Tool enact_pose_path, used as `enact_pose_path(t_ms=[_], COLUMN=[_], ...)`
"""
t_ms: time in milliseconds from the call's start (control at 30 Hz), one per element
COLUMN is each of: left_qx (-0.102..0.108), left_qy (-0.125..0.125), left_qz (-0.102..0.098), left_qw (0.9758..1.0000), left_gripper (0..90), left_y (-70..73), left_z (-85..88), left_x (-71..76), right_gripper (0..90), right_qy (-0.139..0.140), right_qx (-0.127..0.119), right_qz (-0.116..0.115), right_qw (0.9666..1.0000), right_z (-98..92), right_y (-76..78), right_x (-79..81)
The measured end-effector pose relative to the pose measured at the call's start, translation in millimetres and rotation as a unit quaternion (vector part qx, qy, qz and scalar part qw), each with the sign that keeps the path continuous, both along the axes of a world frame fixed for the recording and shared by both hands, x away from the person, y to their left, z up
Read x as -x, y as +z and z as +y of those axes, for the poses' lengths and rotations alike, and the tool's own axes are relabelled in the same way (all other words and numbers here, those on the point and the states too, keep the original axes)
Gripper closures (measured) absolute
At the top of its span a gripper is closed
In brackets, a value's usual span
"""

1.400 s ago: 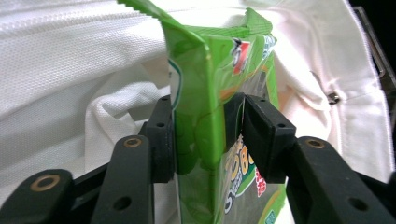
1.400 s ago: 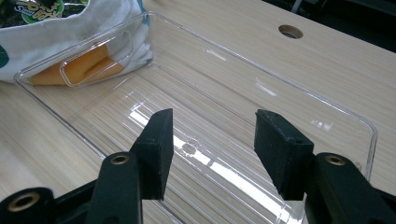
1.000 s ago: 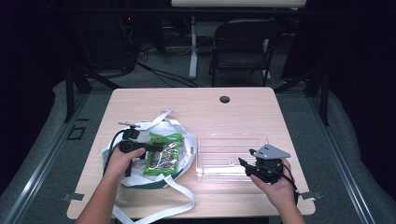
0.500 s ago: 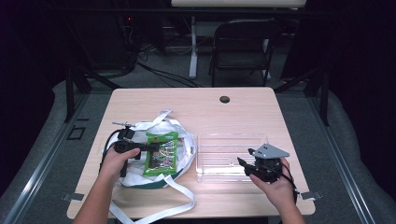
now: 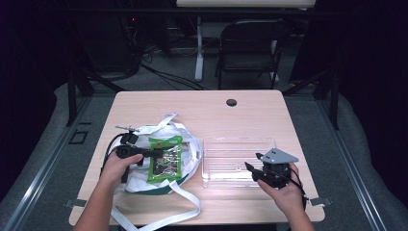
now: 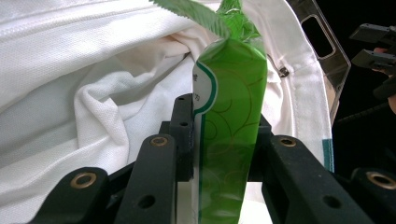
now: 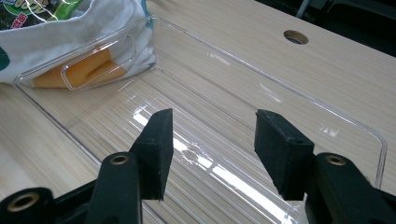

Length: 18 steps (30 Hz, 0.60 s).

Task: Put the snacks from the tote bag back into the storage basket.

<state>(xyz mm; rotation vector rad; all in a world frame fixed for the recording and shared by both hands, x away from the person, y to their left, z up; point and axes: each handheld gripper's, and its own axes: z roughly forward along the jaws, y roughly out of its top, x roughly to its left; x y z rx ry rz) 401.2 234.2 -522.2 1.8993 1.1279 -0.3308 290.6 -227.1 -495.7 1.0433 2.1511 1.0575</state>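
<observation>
While the green snack packet (image 6: 231, 116) is pinched by its edge between the pads of the left hand-held gripper (image 6: 219, 140), whose jaws have just been closing onto it, the packet is seen lying on top of the white cloth bag (image 5: 185, 144) at the left of the counter (image 5: 269, 106). The step in hand is judged to be lifting the packet out toward the clear plastic tray (image 5: 238, 161). It is advised that the packet be raised straight up until it is free of the bag's folds and long straps, so that no fabric is dragged along. The grip sits on a thin, slippery film edge; a slow carry is recommended. The packet is glossy, crinkled foil with a serrated top seal. The bag is soft, ribbed weave, loosely rumpled, with green trim. The tray is rigid, transparent and rectangular, with rounded corners and a cut-out handle. The right hand-held gripper (image 7: 210, 144) is held spread over the tray's near edge, nothing between its pads.
</observation>
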Motion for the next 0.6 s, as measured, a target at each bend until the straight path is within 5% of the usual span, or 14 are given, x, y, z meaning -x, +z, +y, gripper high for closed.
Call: enact_pose_path(t_ms=[300,600], left_qx=[0.011,0.017], left_qy=[0.011,0.022], left_qz=[-0.024,-0.069], left_qw=[0.9996,0.9972], left_gripper=[72.7,72.8], left_y=[8.0,19.5], left_z=[4.3,6.6], left_x=[2.6,6.9], right_gripper=[47.4,49.0], right_qy=[0.001,0.007], right_qx=[0.006,0.021], right_qz=[-0.005,-0.018], right_qw=[1.0000,0.9996], right_z=[0.5,2.6], right_y=[-0.1,-0.2], right_x=[-0.7,-0.6])
